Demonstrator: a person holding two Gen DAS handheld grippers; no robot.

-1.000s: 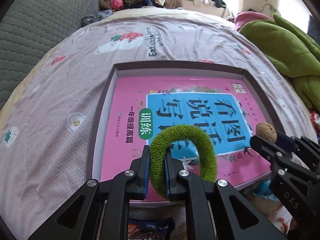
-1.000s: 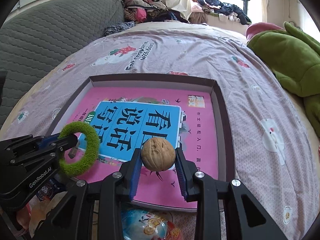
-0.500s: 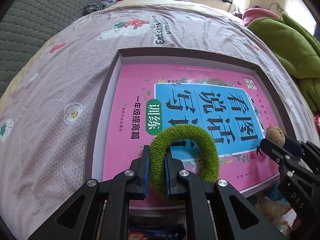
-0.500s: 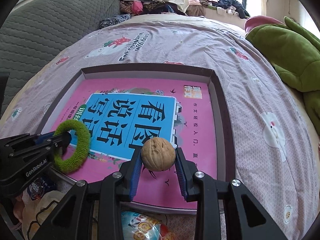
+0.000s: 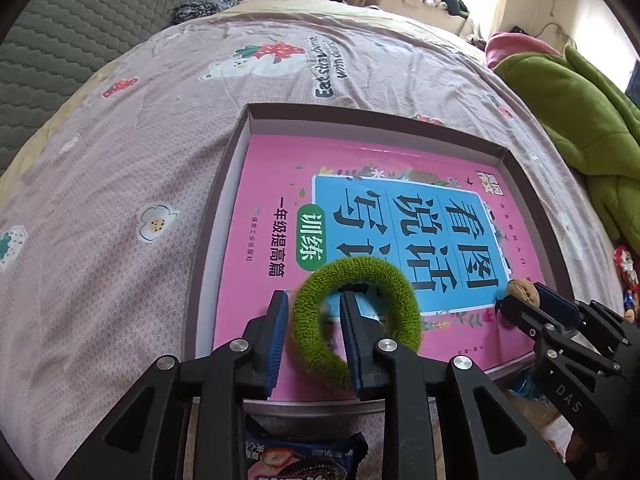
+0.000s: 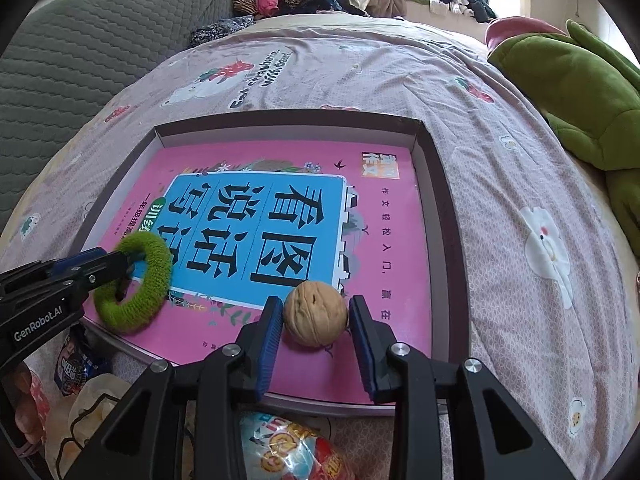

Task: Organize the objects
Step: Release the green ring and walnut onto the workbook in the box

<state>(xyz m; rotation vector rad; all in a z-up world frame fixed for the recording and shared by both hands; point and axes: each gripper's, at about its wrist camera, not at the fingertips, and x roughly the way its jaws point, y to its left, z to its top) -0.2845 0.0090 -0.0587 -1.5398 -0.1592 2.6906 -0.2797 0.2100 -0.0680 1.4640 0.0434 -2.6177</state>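
Walnut and green fuzzy ring both sit at the near end of the shallow brown-rimmed box, on top of the pink workbook that fills almost its whole floor. From where I'm driving, my right gripper has its jaws spread to either side of the walnut; the left pad looks to be just touching the shell and the right pad stands a sliver clear, so nothing is pinched. My left gripper is parted too: its right finger pokes through the hole of the ring while the left finger stands just outside the ring's wall, with a gap showing, so the ring lies loose between them.

The box rests on the lilac printed bedsheet. Nothing else lies in the box that I can see.

Below the box's near rim things get murky. My left wrist view shows a dark snack packet, half covered by the gripper frame. In the right wrist view a bright foil packet is cut off by the frame edge, and I cannot read it. A green plush blanket is cropped at the right.
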